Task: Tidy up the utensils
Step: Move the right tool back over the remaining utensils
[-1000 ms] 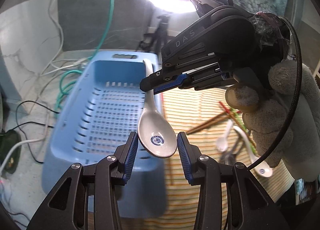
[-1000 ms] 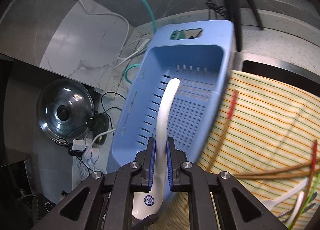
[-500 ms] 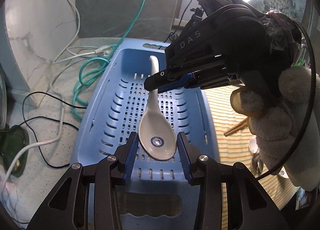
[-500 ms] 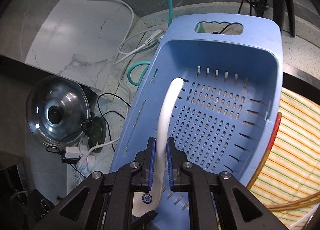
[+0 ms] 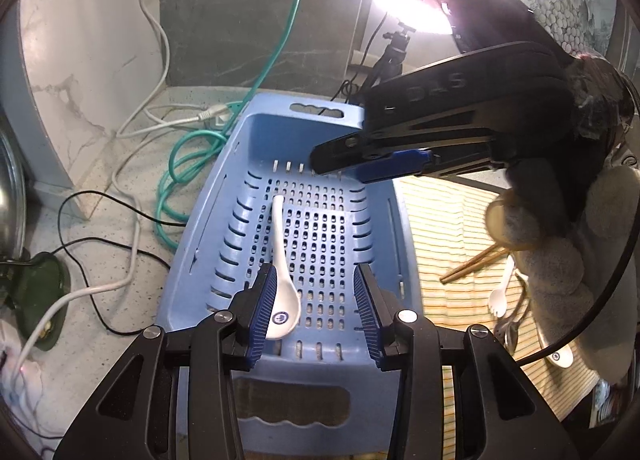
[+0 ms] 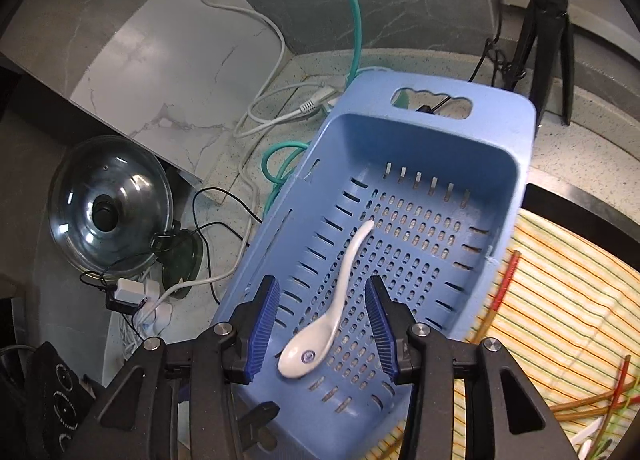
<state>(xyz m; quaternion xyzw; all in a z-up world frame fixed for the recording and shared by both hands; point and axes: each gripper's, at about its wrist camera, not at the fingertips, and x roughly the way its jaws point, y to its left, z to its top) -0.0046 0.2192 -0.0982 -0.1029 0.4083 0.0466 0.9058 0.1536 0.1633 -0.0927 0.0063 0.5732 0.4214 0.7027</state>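
Released from the right claw, whose jaws have just been opening, the spoon now lies loose in the basket, handle pointing at the far wall. Both claws, right and left, hover spread and empty; remaining utensils lie rightward on the mat, nearer the right claw.

- We are seeing a light blue basket with slotted holes.
- We are seeing a white spoon bearing a blue emblem.
- We are seeing a yellow striped mat.
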